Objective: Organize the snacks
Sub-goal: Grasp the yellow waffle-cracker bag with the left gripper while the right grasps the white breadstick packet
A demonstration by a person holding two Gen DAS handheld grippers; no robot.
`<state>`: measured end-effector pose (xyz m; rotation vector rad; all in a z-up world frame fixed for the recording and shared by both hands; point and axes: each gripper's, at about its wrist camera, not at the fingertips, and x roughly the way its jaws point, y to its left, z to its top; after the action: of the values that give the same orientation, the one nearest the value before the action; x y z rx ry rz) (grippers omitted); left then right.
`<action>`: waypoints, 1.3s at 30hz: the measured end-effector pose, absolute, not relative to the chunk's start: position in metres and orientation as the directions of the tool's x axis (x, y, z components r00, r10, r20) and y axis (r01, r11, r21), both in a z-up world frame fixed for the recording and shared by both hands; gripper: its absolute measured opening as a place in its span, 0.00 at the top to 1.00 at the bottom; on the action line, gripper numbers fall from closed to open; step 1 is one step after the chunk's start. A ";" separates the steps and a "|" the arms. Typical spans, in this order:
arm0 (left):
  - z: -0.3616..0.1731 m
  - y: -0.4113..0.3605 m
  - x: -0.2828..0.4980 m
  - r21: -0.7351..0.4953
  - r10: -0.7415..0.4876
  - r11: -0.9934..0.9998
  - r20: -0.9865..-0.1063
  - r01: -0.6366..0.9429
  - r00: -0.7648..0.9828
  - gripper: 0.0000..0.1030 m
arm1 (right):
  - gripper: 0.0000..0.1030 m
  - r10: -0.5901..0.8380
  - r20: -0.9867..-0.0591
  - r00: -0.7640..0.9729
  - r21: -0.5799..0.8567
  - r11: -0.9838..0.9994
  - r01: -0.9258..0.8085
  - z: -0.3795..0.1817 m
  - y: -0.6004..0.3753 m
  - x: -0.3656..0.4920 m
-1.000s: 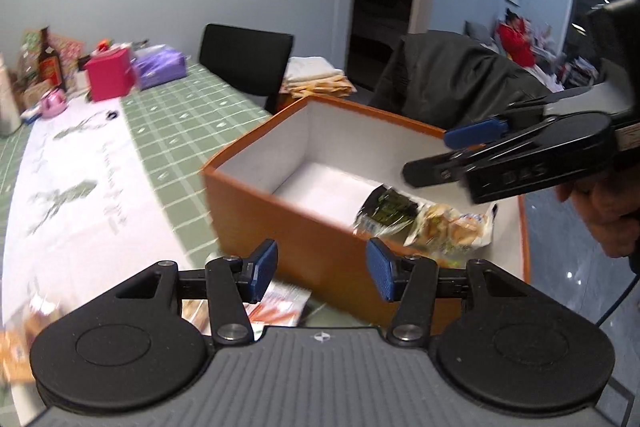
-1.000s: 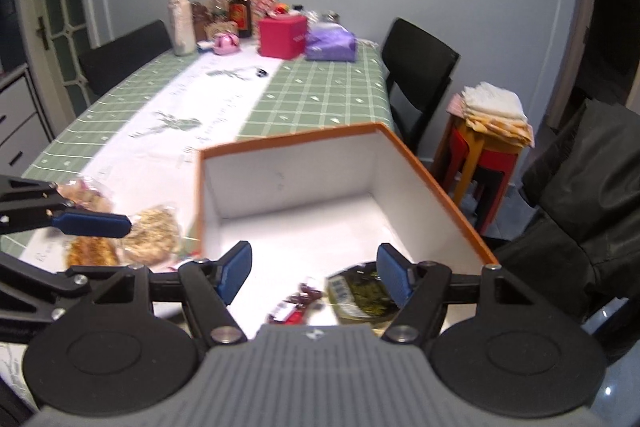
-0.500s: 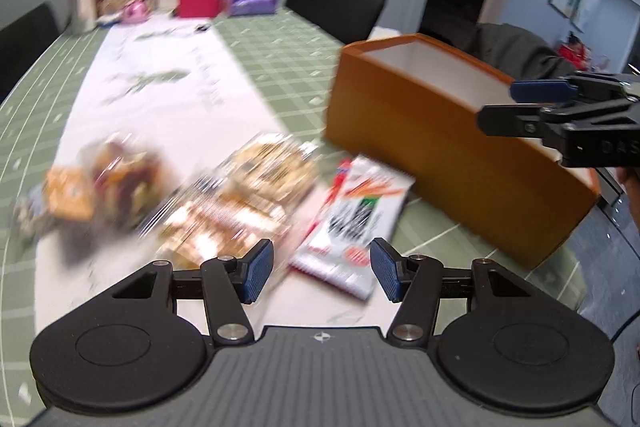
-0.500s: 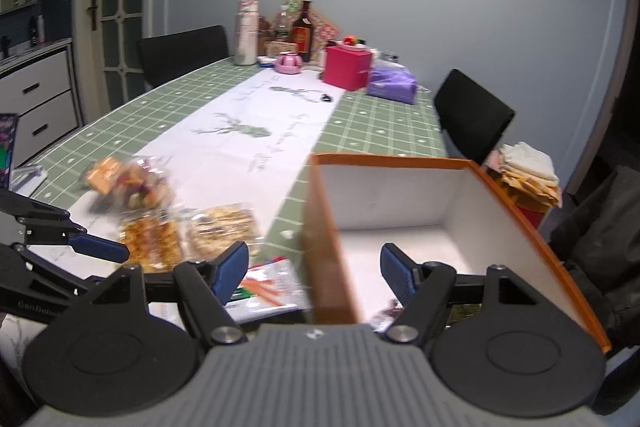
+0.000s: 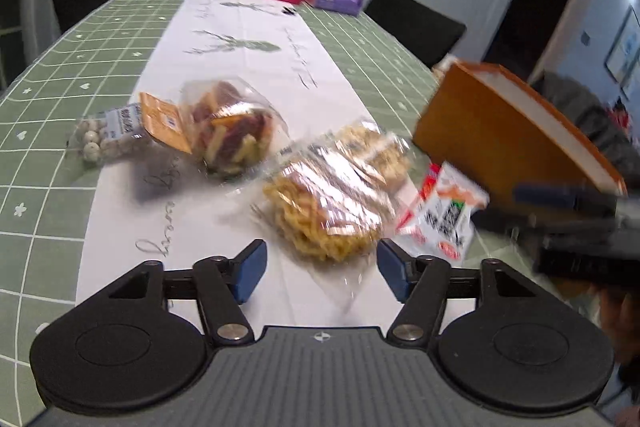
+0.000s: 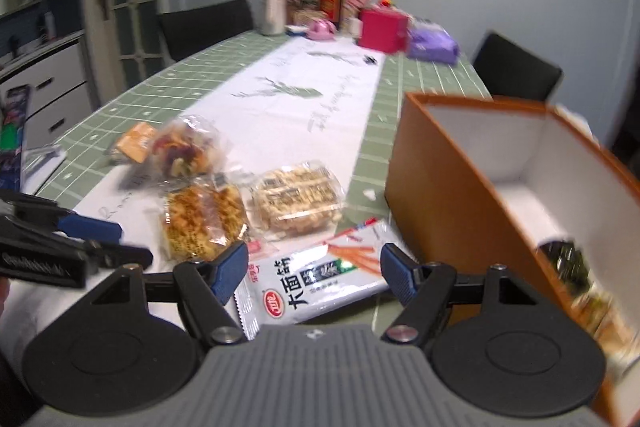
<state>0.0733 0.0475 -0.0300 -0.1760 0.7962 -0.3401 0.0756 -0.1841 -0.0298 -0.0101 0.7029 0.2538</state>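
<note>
Table runner (image 5: 256,67) lies bare (far half) beyond snack packets (image 5: 332,199).

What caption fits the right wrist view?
Right tool, opening, hovers over a white snack packet beside the orange box.

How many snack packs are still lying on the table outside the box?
5: the white stick pack nearest the box, the yellow noodle snack, the nut bar tray, the mixed chips bag, and a bag of white balls. Others may be hidden.
</note>
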 end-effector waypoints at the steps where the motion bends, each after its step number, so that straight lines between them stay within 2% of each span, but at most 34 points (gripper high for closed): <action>1: -0.029 0.049 0.077 -0.296 -0.358 0.932 -0.662 0.209 0.659 0.22 | 0.27 0.226 -0.648 0.727 0.103 0.972 -0.210 -0.034 -0.185 0.076; 5: -0.026 0.051 0.090 -0.359 -0.320 0.929 -0.651 0.092 0.689 0.21 | 0.25 0.169 -0.654 0.738 0.182 0.981 -0.063 -0.053 -0.189 0.073; 10: -0.030 0.050 0.102 -0.436 -0.261 0.897 -0.658 -0.075 0.707 0.18 | 0.21 0.098 -0.640 0.763 0.210 0.976 0.051 -0.063 -0.190 0.069; 14: -0.035 0.035 0.111 -0.401 -0.215 0.908 -0.693 -0.121 0.688 0.18 | 0.17 0.078 -0.637 0.767 0.196 0.978 0.063 -0.064 -0.187 0.071; 25: -0.047 0.003 0.127 -0.282 -0.072 0.938 -0.723 -0.199 0.687 0.14 | 0.16 0.083 -0.646 0.759 0.190 0.980 0.055 -0.070 -0.185 0.067; 32: -0.051 -0.010 0.131 -0.163 -0.047 0.982 -0.709 -0.099 0.703 0.11 | 0.16 0.076 -0.649 0.757 0.181 0.982 0.056 -0.072 -0.186 0.068; 39: -0.056 0.010 0.122 -0.178 -0.143 0.984 -0.686 0.026 0.714 0.18 | 0.16 0.074 -0.650 0.756 0.180 0.982 0.058 -0.072 -0.187 0.069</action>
<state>0.1218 0.0098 -0.0556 -0.1597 0.7715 -0.0943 0.0694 -0.1865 -0.0716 0.1945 0.7149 0.0088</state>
